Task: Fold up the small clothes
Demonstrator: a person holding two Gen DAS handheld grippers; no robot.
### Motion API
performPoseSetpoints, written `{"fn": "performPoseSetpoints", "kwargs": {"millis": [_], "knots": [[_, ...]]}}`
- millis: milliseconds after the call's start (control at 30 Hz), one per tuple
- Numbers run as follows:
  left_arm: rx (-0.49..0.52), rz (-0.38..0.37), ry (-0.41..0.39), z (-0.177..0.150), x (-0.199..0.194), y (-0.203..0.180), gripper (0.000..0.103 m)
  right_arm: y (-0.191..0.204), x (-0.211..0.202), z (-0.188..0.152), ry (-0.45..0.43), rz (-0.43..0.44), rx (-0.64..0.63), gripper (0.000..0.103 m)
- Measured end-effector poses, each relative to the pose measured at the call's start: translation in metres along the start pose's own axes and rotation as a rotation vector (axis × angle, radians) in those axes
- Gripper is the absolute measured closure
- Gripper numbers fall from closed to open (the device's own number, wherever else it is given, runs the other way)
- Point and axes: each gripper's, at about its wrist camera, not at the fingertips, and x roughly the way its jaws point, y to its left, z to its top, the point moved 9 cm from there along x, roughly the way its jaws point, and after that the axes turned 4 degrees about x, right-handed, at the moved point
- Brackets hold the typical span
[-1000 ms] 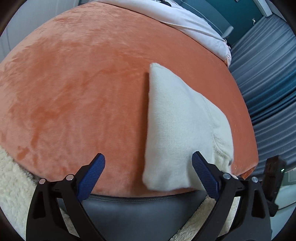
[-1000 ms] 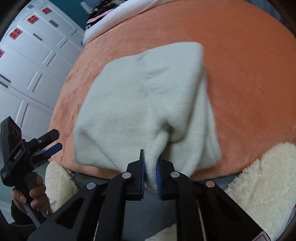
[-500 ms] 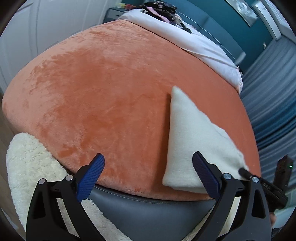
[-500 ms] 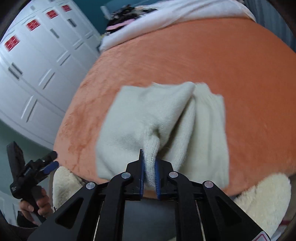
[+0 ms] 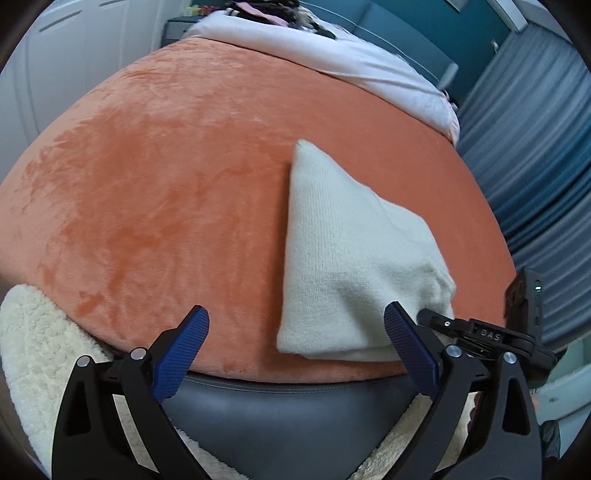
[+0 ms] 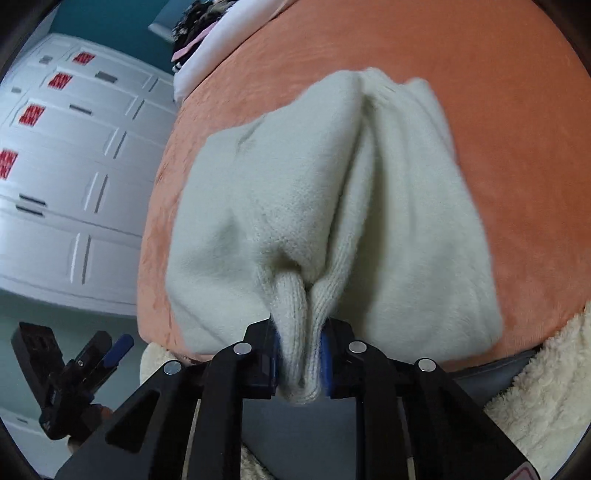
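- Pinching a ribbed, bunched hem of the cream knitted garment [image 6: 295, 192], the right gripper [image 6: 300, 354] has its blue pads against the fabric on both sides, and its jaws are opening while the knit is still between them.
- Above that pinch, the garment gathers into a deep lengthwise crease, with one soft lobe to the left and another to the right.
- The garment lies on the orange plush bed cover [image 6: 498, 110], near the cover's front edge, with its lower edge close to the grey padded bed frame [image 6: 295, 435].
- A fluffy cream rug [image 6: 546, 391] shows at the lower right of the right wrist view.
- The left gripper [image 5: 295, 343] stands wide, with nothing between its blue pads; it hovers over the front edge of the bed, to the left of the garment.
- In the left wrist view the garment [image 5: 343, 258] looks like a folded wedge, pointed at the far end and thicker near the front.
- The right gripper [image 5: 480, 334] meets the garment's near right corner there.
- Further out, a white sheet [image 5: 351, 70] covers the far end of the bed, with dark clothes [image 5: 280, 11] heaped on it.
- White cabinet doors with red labels [image 6: 66, 155] fill the left of the right wrist view, and grey-blue curtains [image 5: 543, 155] hang on the right of the left wrist view.
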Motion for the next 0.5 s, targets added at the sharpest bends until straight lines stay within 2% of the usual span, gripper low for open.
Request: {"fn": "performPoseSetpoints", "kwargs": {"millis": [67,100,233,300,367,400,433,500], "knots": [[-0.059,0.014,-0.027,0.006,-0.009,0.017,0.01,0.045,-0.001,0.005,-0.001,-0.067,-0.161,0.086],[-0.091,0.024,-0.037,0.008,-0.013,0.026,0.01,0.073,-0.002,0.008,-0.004,-0.07,-0.234,0.086],[-0.201,0.04,-0.076,0.012,-0.034,0.055,0.01,0.223,-0.024,0.009,-0.049,0.134,-0.502,0.088],[-0.22,0.041,-0.1,0.014,-0.046,0.061,0.009,0.265,-0.038,0.011,-0.103,0.185,-0.563,0.088],[-0.213,0.049,-0.114,0.016,-0.053,0.061,0.009,0.264,-0.06,0.025,-0.167,0.209,-0.532,0.088],[-0.204,0.05,-0.117,0.017,-0.054,0.06,0.008,0.247,-0.076,0.037,-0.207,0.21,-0.472,0.089],[-0.193,0.047,-0.116,0.018,-0.053,0.057,0.008,0.22,-0.09,0.047,-0.239,0.196,-0.41,0.089],[-0.164,0.037,-0.09,0.018,-0.041,0.049,0.008,0.132,-0.106,0.059,-0.269,0.088,-0.259,0.089]]}}
